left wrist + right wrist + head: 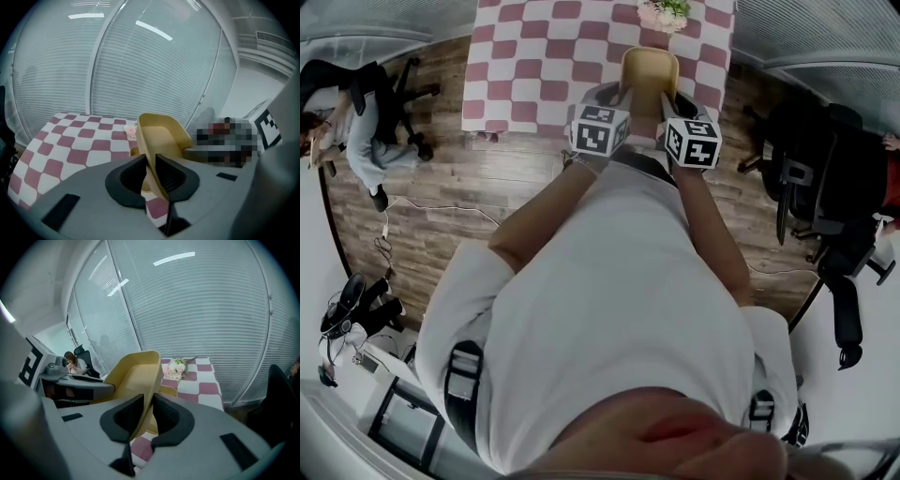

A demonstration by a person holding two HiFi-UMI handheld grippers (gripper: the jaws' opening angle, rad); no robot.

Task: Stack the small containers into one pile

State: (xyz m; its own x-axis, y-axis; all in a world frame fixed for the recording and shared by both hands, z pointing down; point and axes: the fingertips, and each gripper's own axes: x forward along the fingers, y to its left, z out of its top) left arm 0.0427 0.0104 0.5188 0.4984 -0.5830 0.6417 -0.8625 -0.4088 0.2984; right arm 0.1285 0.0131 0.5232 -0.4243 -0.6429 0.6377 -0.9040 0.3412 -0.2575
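Jaws on my left gripper (150,173) and my right gripper (149,414) each pinch a side wall of the same yellow container (649,75), the thin wall clamped between the dark pads. I hold it up between the two grippers, open side up, over the near edge of the counter (534,66) with its red-and-white checked cloth. Pale flowers (664,13) sit at the counter's far end
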